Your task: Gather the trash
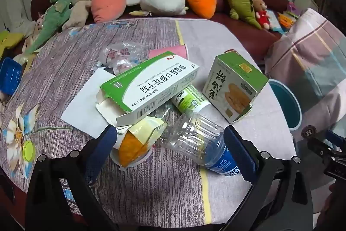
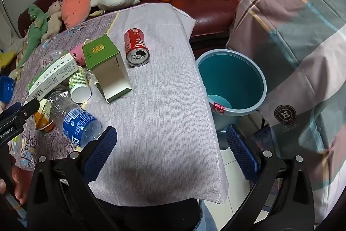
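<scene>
Bottle point(image 1: 201, 144) — clear, crushed, blue-labelled — lying between left gripper's point(image 1: 170, 142) spread jaws.

Hidden and cut-off trash

The orange snack cup point(image 1: 132, 148) lies half under the long green box point(image 1: 151, 83); the bin's point(image 2: 257, 77) base is hidden behind the table edge.

My left gripper point(image 1: 169, 144) hangs with its jaws wide apart over the cloth-covered table point(image 1: 64, 70), straddling a clear plastic bottle point(image 1: 201, 144) lying on its side and an orange cup point(image 1: 132, 148). Just beyond lie a long green-white box point(image 1: 151, 83) and a smaller green box point(image 1: 233, 86). A blue bin point(image 1: 287, 105) stands off the table's right edge.
</scene>
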### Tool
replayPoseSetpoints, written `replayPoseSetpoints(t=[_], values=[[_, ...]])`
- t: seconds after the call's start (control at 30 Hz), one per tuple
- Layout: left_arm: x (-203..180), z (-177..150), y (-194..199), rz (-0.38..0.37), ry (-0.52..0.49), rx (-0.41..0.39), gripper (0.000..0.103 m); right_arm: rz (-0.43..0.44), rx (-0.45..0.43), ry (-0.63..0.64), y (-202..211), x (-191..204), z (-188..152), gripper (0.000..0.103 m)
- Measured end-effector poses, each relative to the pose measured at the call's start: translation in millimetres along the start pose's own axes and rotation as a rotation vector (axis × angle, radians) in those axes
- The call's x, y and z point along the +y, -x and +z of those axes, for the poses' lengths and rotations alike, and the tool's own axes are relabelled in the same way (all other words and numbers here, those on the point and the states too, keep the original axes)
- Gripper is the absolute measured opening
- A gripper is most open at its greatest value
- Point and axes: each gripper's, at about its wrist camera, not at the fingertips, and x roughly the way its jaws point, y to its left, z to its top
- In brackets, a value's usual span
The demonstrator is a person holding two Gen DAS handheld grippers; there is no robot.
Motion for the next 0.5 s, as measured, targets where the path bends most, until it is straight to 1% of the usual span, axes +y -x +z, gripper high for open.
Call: replayPoseSetpoints(t=[0.27, 0.3, 0.5], values=[[-0.9, 3.5, -5.1, 0.007, -0.004, 0.007, 0.099, 0.003, -0.005, -0.001, 0.6, 0.0, 1.4, 0.097], [4.2, 0.1, 0.2, 0.0, 0.005, 0.004, 0.099, 0.002, -0.005, -0.001, 0.7, 0.0, 1.7, 0.097], [8.7, 0.9, 1.9, -0.002, 0.011, -0.009, 0.099, -0.001, -0.005, -0.003, 1.2, 0.2, 3.1, 0.097]])
